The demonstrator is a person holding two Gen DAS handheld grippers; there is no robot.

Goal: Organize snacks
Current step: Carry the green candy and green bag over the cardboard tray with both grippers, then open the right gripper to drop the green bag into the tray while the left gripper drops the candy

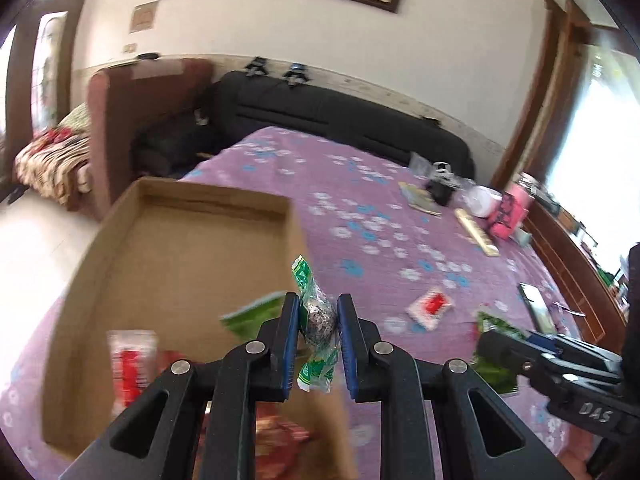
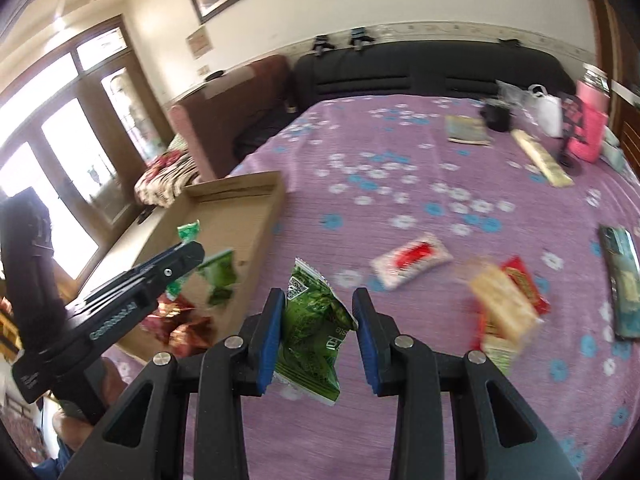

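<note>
The left gripper (image 1: 319,322) is pinched on a small twist-wrapped candy (image 1: 317,316), its green wrapper ends sticking out above and below the blue pads, held over the near wall of the cardboard box (image 1: 168,196). The right gripper (image 2: 320,322) pinches a green snack packet (image 2: 316,328) by its crumpled middle, above the purple flowered bedspread (image 2: 400,152).

Both loads look light and soft. The candy is firm at its core, so the pads grip best there; its slick foil tails would slip. The packet is crinkly film that gives under pressure, so a hold across its body or sealed edge suits it.

Farther out, a white-and-red packet (image 2: 410,260) and a red-and-yellow packet (image 2: 506,300) lie loose on the bedspread, while green and red wrappers already sit in the box.
</note>
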